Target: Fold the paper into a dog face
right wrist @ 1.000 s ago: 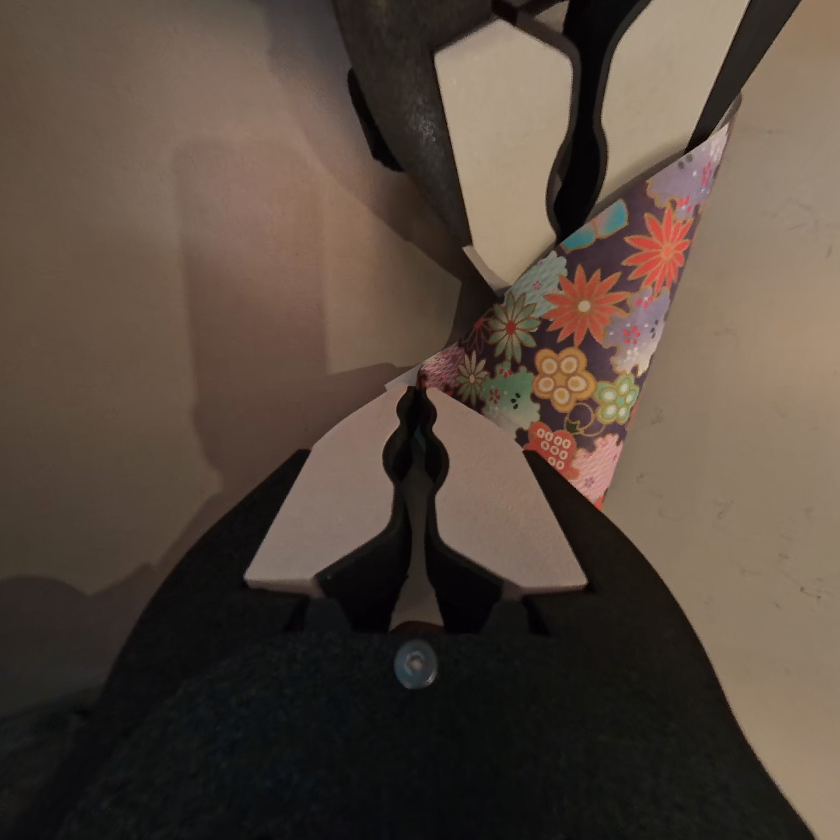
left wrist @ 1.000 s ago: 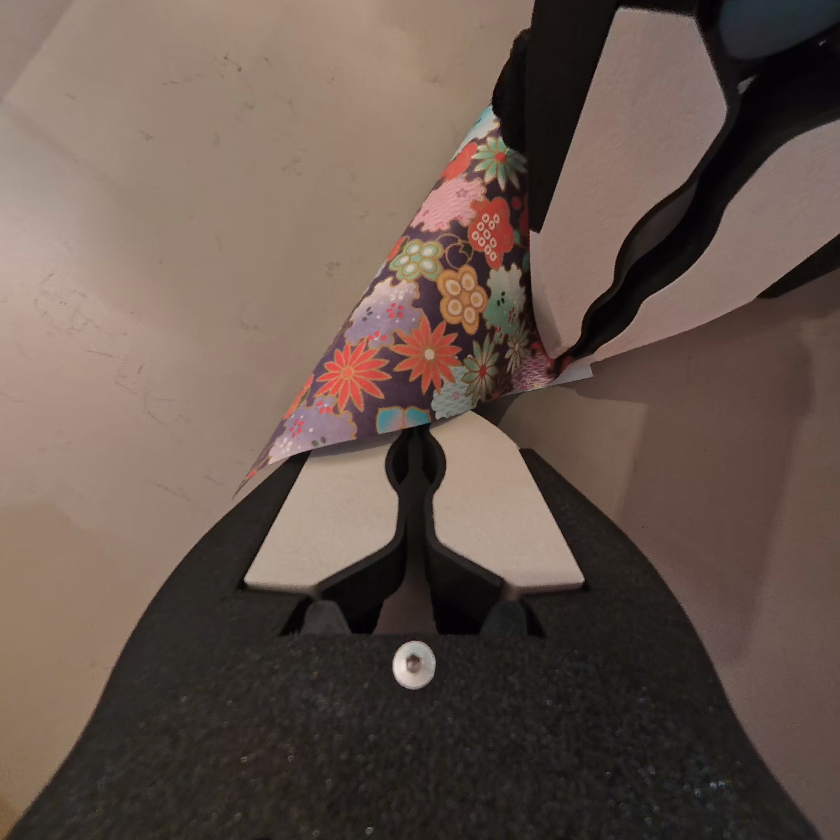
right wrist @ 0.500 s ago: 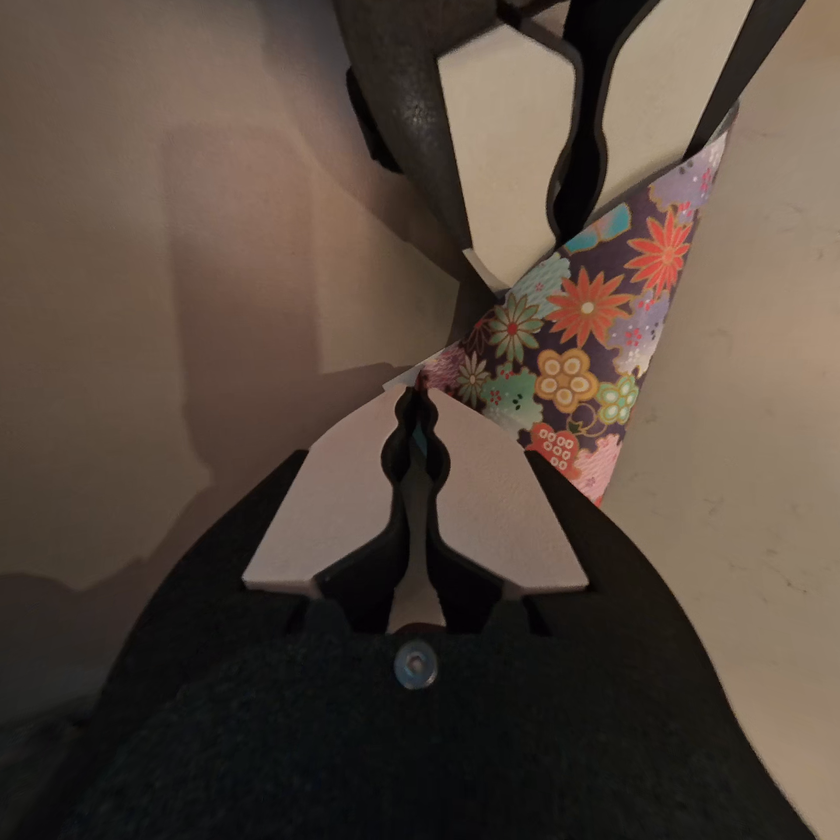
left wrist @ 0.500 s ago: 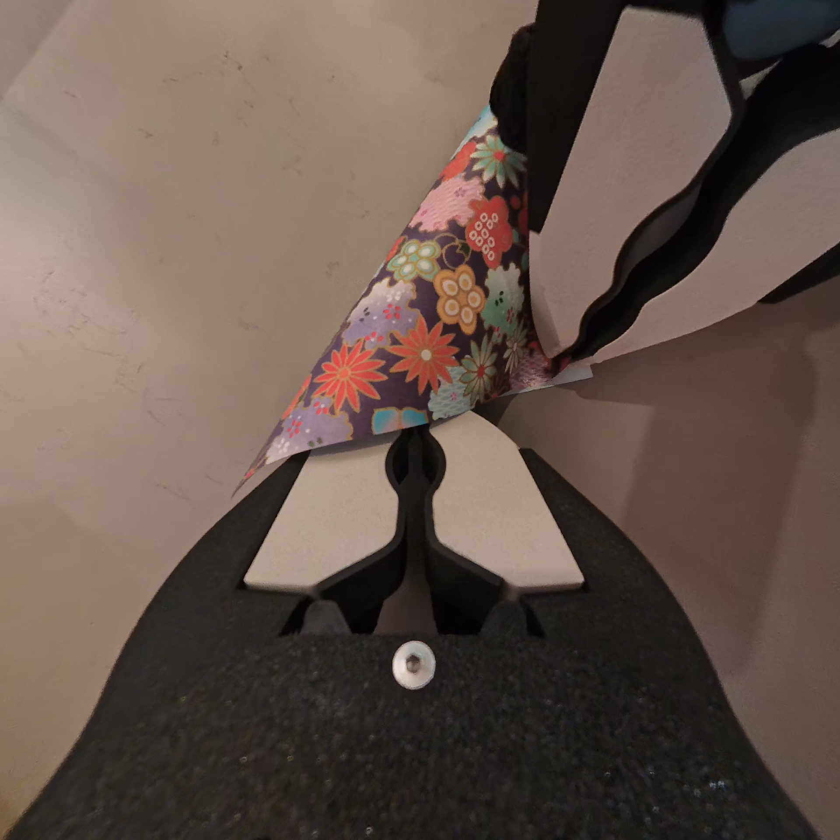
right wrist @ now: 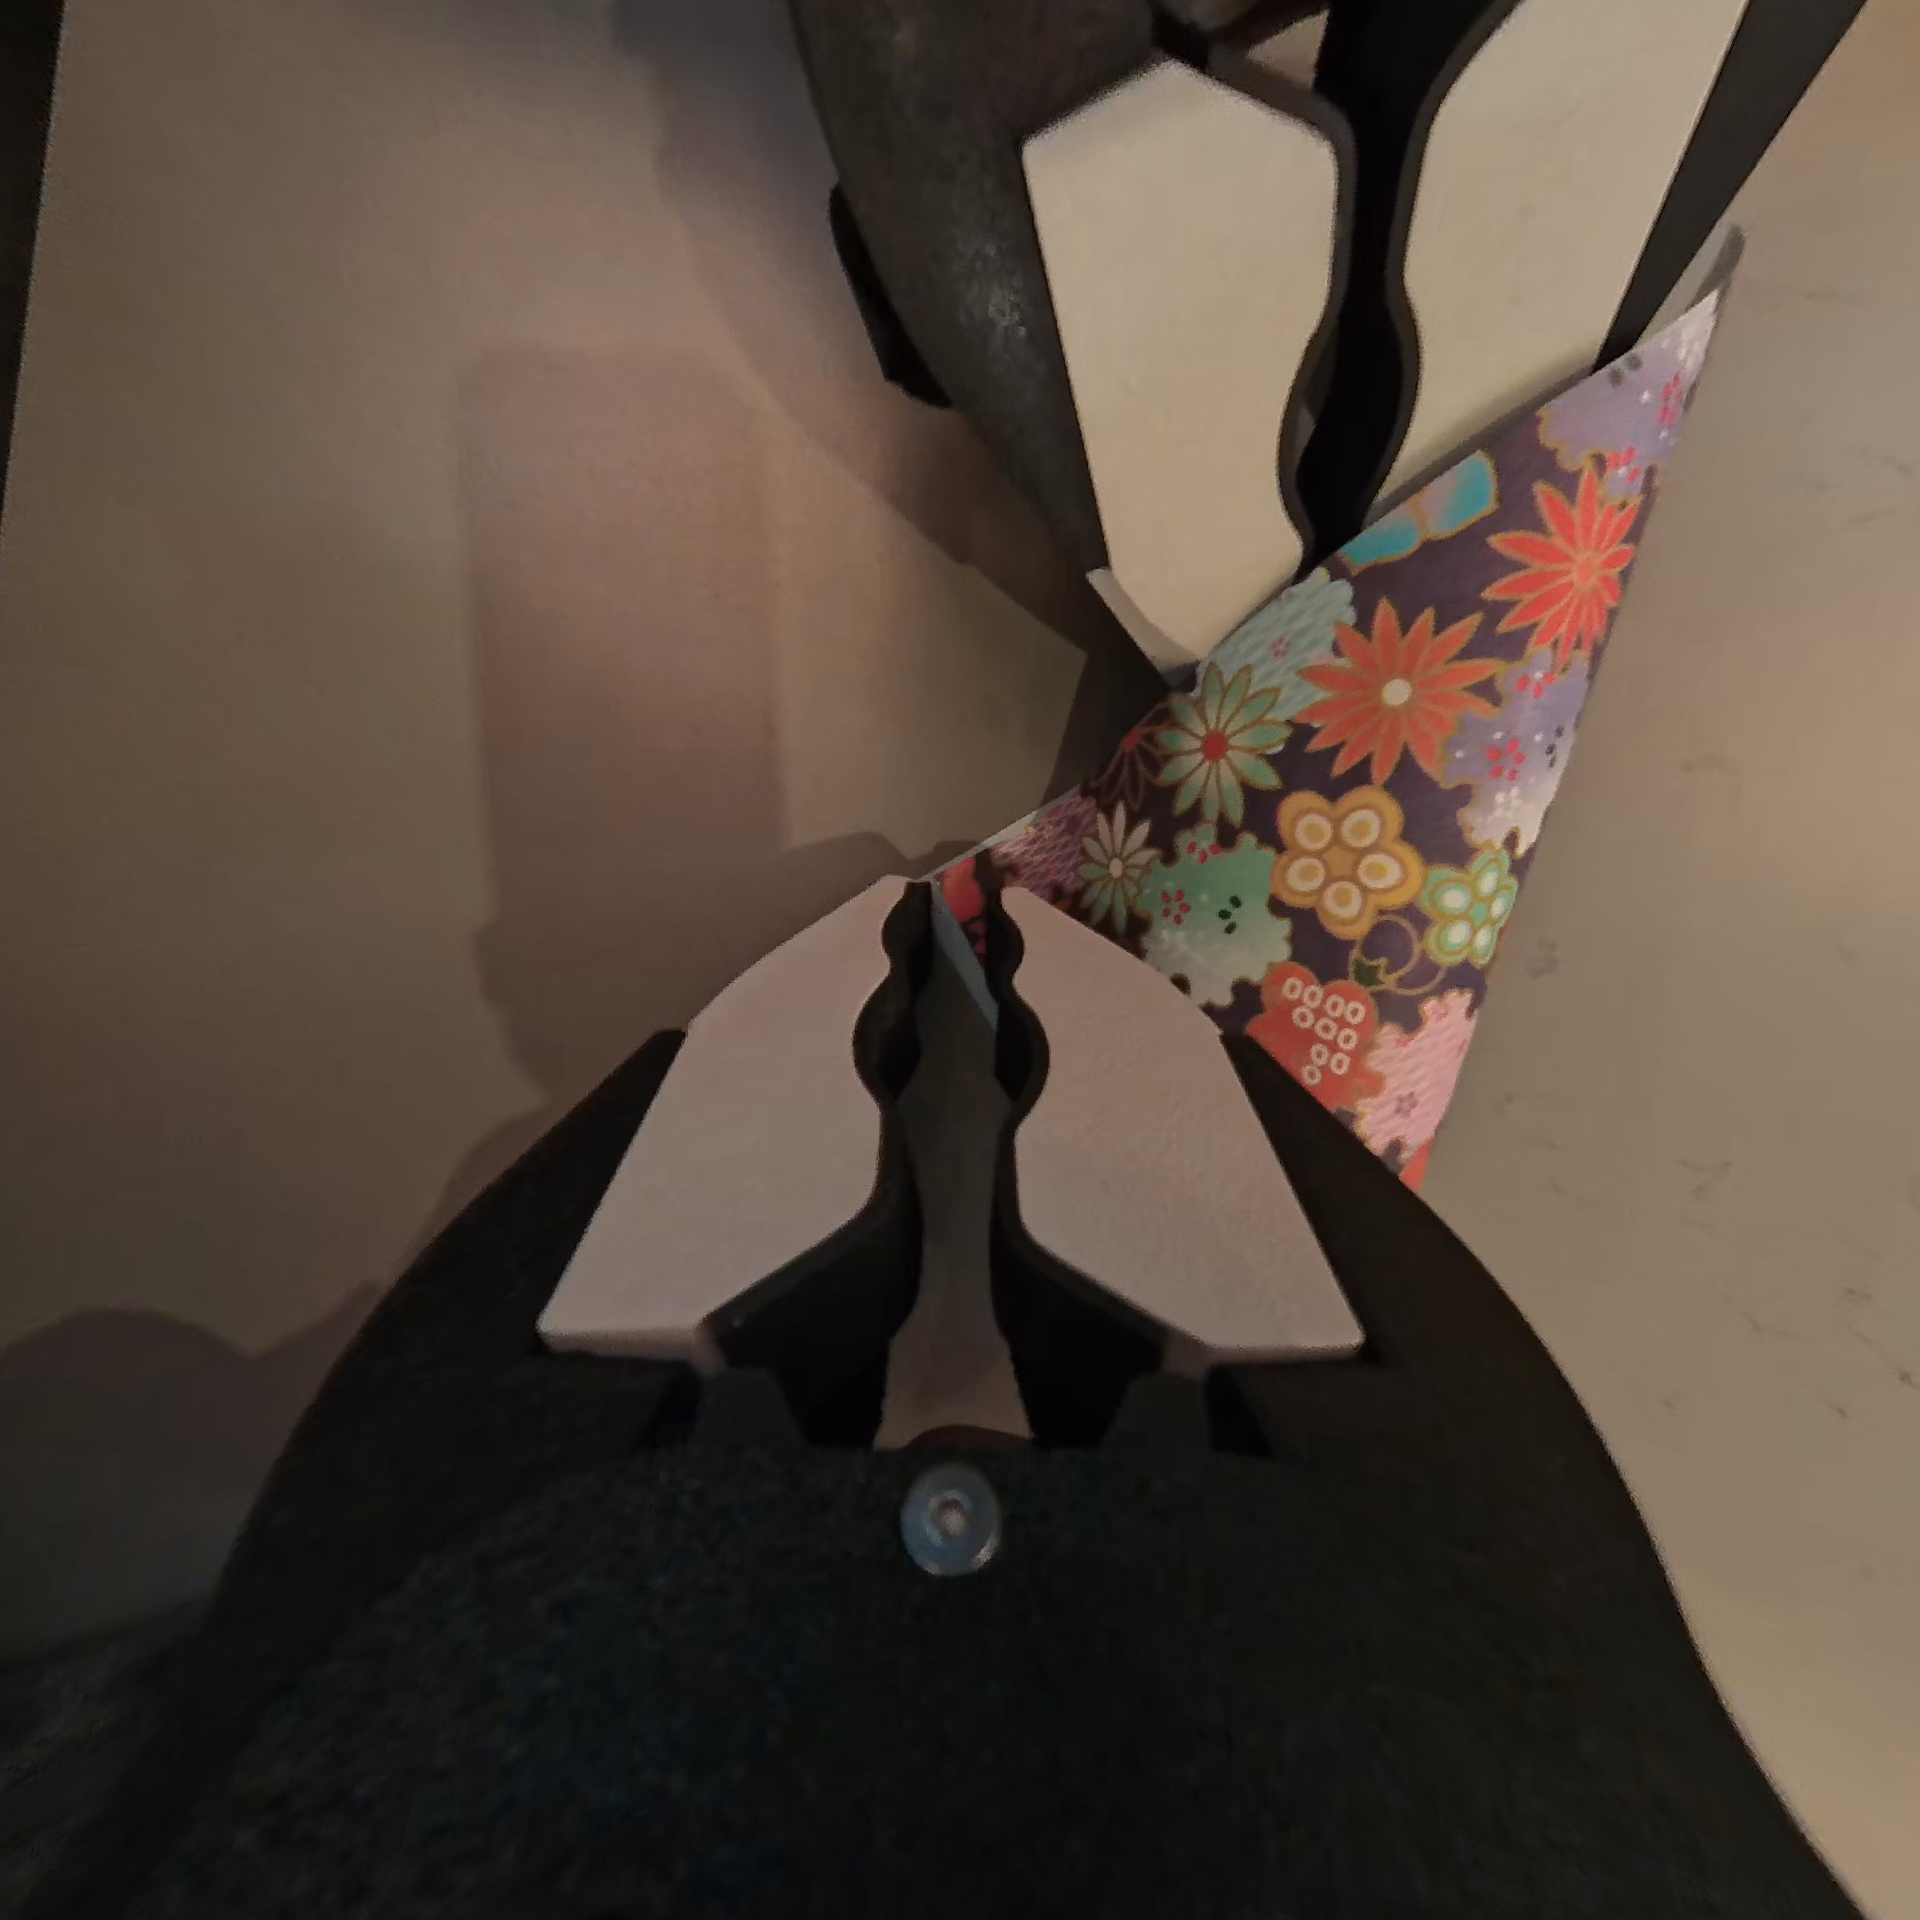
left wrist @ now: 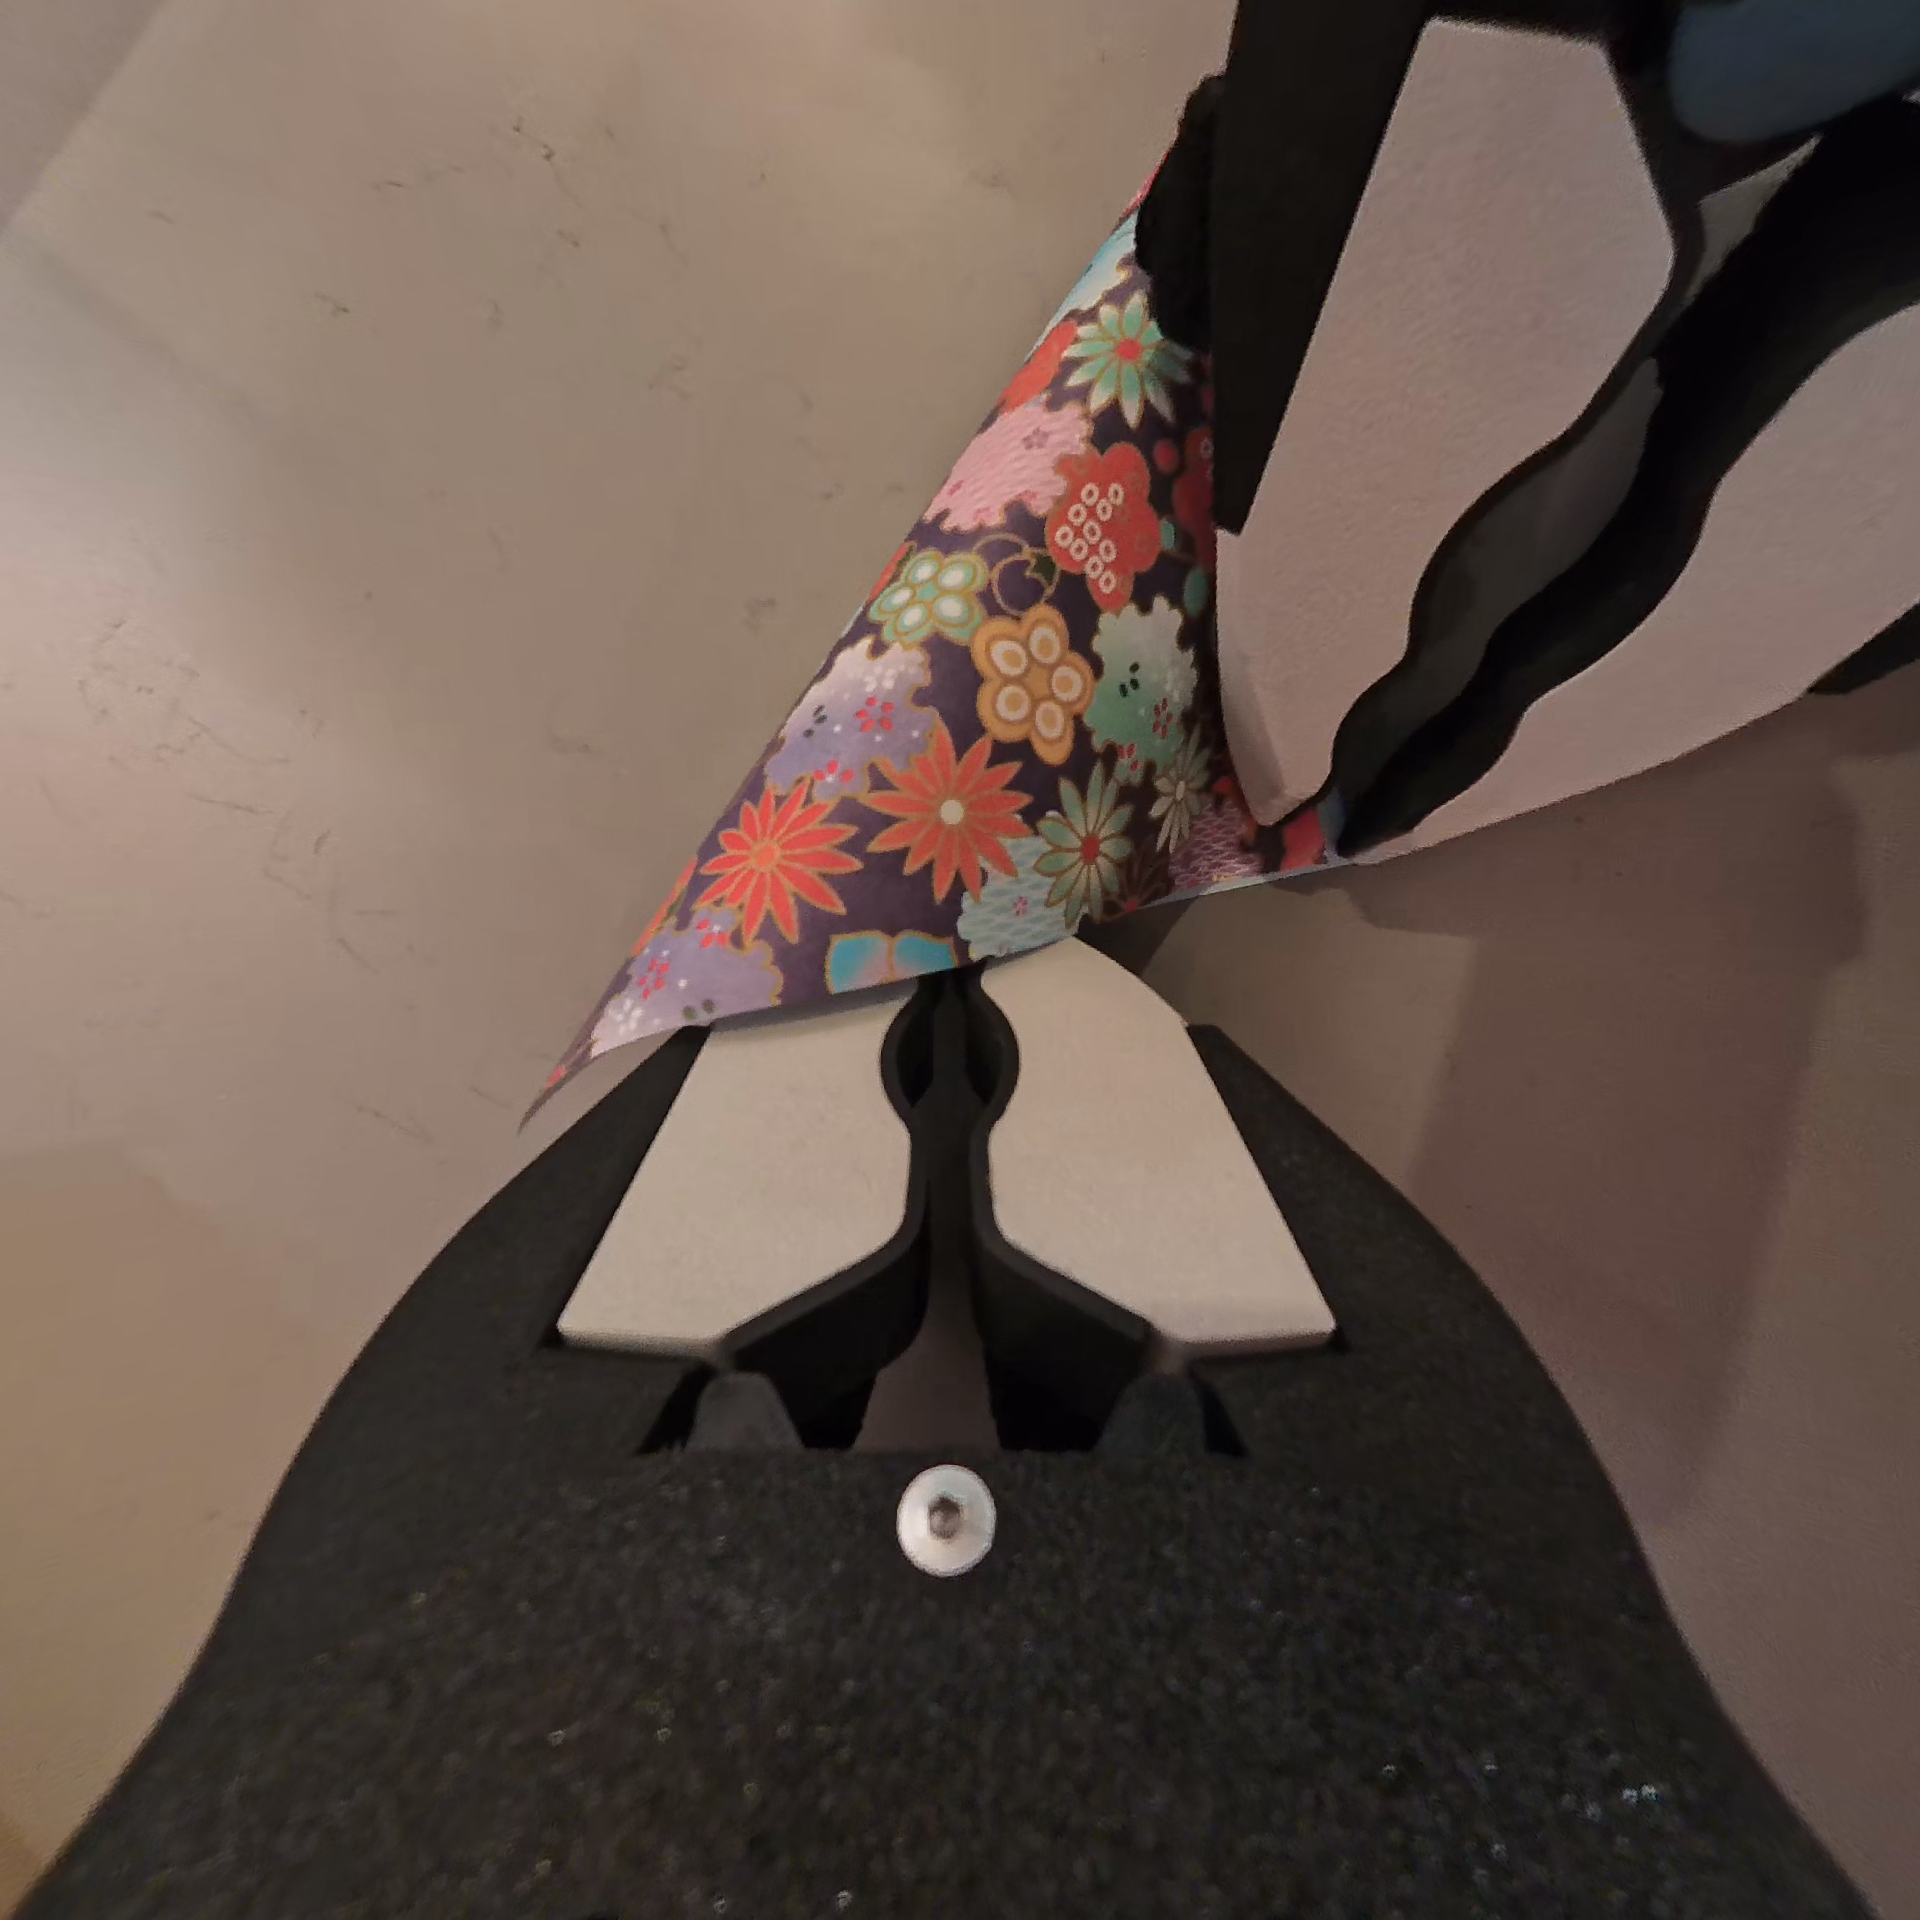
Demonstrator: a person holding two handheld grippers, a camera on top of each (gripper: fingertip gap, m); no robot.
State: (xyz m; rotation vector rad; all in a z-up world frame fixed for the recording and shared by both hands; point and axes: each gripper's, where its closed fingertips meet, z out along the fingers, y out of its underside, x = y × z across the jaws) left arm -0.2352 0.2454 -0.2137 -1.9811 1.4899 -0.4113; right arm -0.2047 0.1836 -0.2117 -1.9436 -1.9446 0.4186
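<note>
Floral origami paper (left wrist: 997,727) held off the beige desk (left wrist: 364,520), left gripper (left wrist: 951,982) and right gripper (right wrist: 961,904) each clenched on an edge; mid-fold, next likely lay it flat and crease.

My right gripper (right wrist: 961,904) has eased its pinch: a narrow gap now shows between its fingertips, and the floral paper's (right wrist: 1340,831) corner sits visibly looser there. The left-side view has barely shifted.

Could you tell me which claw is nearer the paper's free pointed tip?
Left. The left claw pinches the paper right beside that tip; the right claw grips the paper's far corner.
</note>
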